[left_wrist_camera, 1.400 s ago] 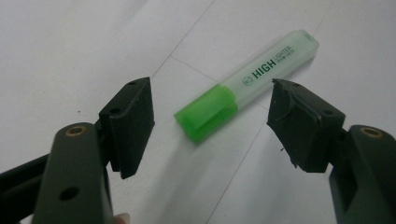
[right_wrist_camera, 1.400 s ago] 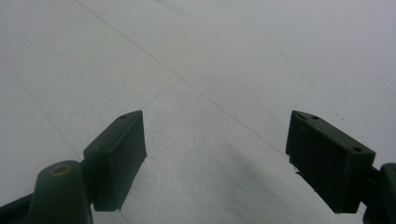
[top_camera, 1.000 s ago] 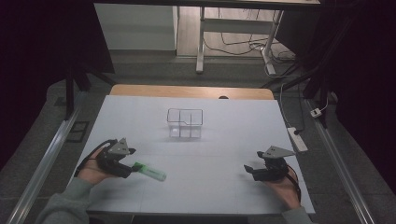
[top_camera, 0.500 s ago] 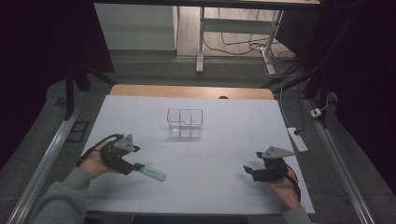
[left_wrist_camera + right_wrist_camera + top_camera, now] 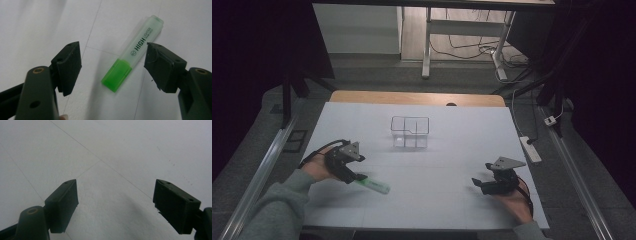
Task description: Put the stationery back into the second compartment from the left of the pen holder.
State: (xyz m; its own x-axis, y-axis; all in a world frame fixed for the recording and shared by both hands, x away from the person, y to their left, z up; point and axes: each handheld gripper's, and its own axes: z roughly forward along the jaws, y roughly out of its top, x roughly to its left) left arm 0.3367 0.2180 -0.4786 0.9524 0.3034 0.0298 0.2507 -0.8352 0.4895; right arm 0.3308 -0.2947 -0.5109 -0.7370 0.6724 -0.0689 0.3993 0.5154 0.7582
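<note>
A green highlighter (image 5: 373,185) (image 5: 131,58) lies flat on the white table sheet (image 5: 437,165) at the front left, cap end nearest my left gripper. My left gripper (image 5: 357,175) (image 5: 113,68) hovers over that cap end, jaws open and straddling the pen without touching it. A clear plastic box with compartments (image 5: 410,132) stands near the table's middle, further back. At the front right, my right gripper (image 5: 479,182) (image 5: 115,205) is open above bare sheet, nothing between its jaws.
A wooden strip (image 5: 417,98) borders the table's far edge. A metal rail (image 5: 262,175) runs along the left side and a white power strip (image 5: 530,149) lies off the right edge. Desk legs and cables (image 5: 472,45) stand beyond.
My left hand has shifted slightly forward and turned, bringing its open jaws down around the highlighter's cap end. The highlighter and the right gripper have stayed put.
</note>
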